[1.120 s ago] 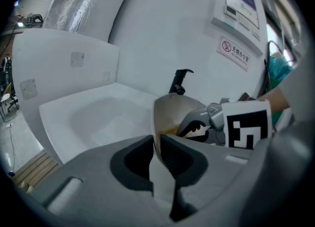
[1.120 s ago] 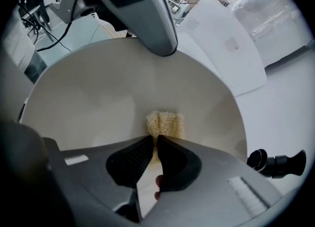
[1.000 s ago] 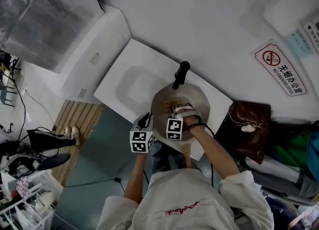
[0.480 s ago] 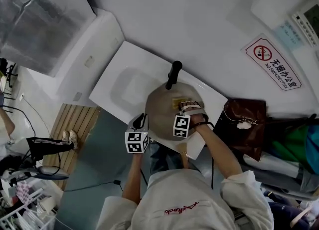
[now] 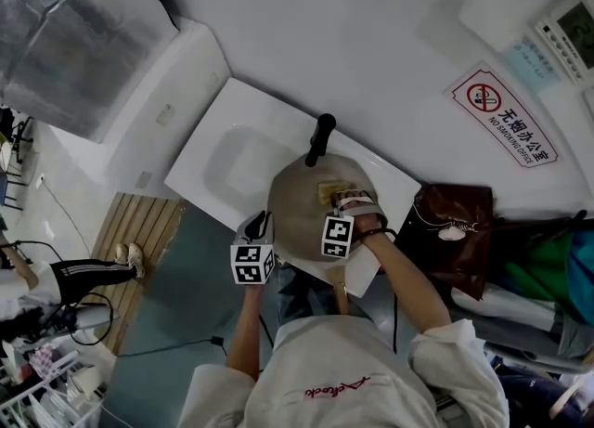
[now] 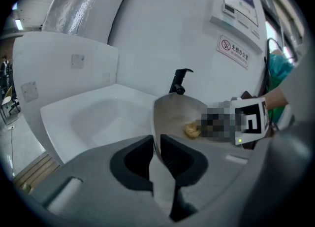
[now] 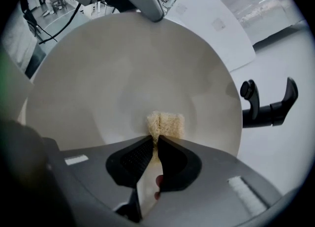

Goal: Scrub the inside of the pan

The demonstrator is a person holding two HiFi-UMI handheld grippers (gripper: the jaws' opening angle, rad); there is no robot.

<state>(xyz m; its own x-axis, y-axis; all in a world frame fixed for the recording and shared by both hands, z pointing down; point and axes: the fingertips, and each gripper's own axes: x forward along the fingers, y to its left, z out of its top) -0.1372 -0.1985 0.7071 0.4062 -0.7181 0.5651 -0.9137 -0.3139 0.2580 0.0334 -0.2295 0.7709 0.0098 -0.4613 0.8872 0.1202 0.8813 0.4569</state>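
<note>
Fingers (image 7: 134,161) of right gripper (image 7: 155,145): pinching the near edge of the yellow sponge (image 7: 165,122), pads almost together. Fingers (image 6: 137,161) of left gripper (image 6: 156,145): clamped on the thin rim of the pan (image 6: 173,113), only the wall's thickness between them.

Largest to smallest:
- White sink (image 5: 232,162): basin to the left, flat ledge to the right.
- Pan: pale and round, over the ledge, tilted so its inside faces the right gripper. Whether its bottom touches the ledge cannot be told.
- Black faucet (image 5: 320,138): just beyond the pan's far rim.
- Sponge: flat against the pan's inner floor, towards the far right side.

Risks, judged:
- Rim grip narrow and off to one side. Scrub pressure from the right could lever the pan out of the left jaws.
- Only the sponge's edge held. Hard dragging could fold it or pull it free.
- A stroke pushed far could knock the pan against the faucet.

Pose:
- Right hand (image 5: 360,224): over the near right of the pan, forearm slanting back to the body.
- Left forearm (image 5: 243,324): reaching straight forward to the near-left rim.
</note>
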